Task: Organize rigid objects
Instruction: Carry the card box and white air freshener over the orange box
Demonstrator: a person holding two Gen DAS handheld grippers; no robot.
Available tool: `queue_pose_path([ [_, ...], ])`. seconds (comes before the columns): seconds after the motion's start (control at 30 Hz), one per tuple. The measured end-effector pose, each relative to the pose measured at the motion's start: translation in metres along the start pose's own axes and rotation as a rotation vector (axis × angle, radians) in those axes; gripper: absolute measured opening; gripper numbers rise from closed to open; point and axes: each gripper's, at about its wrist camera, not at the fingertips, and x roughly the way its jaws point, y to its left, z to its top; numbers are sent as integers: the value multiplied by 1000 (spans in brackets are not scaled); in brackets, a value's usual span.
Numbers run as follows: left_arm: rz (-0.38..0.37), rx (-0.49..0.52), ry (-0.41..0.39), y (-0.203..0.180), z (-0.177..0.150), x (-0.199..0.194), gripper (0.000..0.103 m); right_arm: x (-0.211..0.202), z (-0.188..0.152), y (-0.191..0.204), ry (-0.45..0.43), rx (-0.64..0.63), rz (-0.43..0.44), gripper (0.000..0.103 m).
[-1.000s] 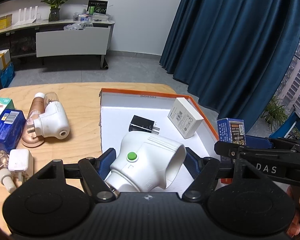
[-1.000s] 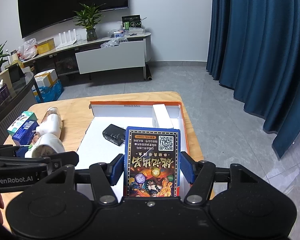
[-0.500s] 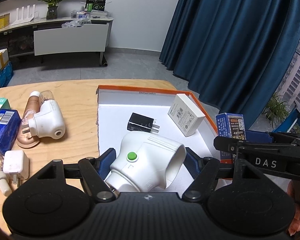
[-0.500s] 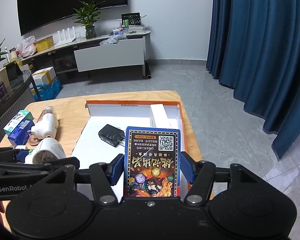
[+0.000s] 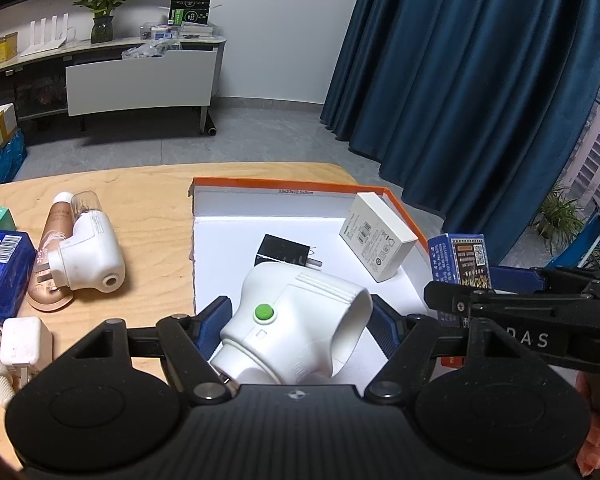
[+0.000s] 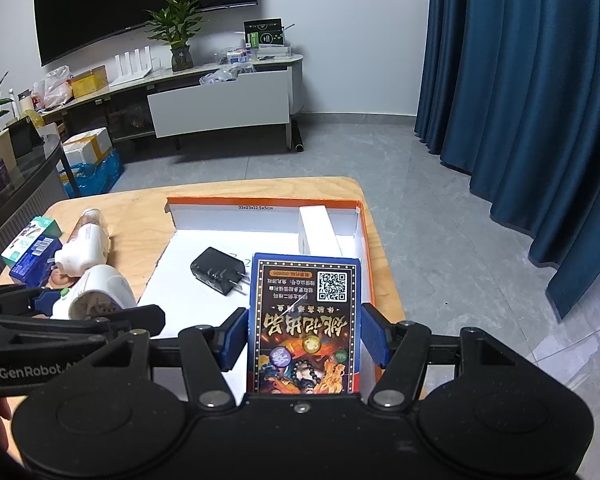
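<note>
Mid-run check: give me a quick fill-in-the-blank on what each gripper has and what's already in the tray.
1. The left gripper is shut on a white plug-in device with a ____ button.
2. The right gripper holds a blue card box printed with a ____ code.
3. Inside the orange-rimmed tray lies a ____ charger with metal prongs.
4. The white box leans against the tray's ____ wall.

Missing words: green; QR; black; right

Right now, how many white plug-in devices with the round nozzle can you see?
2. One white plug-in device is clamped in the left gripper above the orange-rimmed box; the other lies on the wooden table, left of the box. Others may be hidden.
</note>
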Motion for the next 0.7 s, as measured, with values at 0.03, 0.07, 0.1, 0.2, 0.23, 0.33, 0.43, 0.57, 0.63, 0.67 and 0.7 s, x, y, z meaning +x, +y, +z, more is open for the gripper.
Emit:
queue_pose_path([
  [0.03, 0, -2, 2, 0, 1, 2, 74, 1, 0, 0, 2, 2, 1, 72],
  [0.07, -1, -3, 3, 0, 1, 3, 74, 2, 0, 0, 5, 2, 3, 72],
  [0.1, -1, -3, 3, 0, 2, 3, 74, 4, 1, 0, 7, 0, 3, 72],
  [0.2, 2, 0, 3, 0, 3, 5, 74, 7, 2, 0, 13, -3, 1, 72],
  [0.23, 3, 1, 3, 0, 3, 5, 74, 8, 2, -1, 16, -3, 3, 72],
  [0.33, 7, 4, 0, 0, 5, 7, 74, 12, 4, 0, 21, -10, 4, 72],
  [0.43, 11, 7, -2, 1, 7, 9, 74, 15, 5, 1, 23, -15, 1, 72],
  [0.57, 13, 4, -5, 3, 9, 13, 74, 19, 5, 1, 30, -15, 1, 72],
  [0.63, 13, 1, -6, 4, 10, 14, 74, 20, 5, 0, 32, -16, -2, 72],
  [0.67, 12, 2, -6, 4, 11, 15, 74, 21, 5, 0, 34, -16, -4, 72],
  [0.7, 12, 2, -6, 4, 11, 16, 74, 22, 5, 0, 38, -16, -5, 72],
])
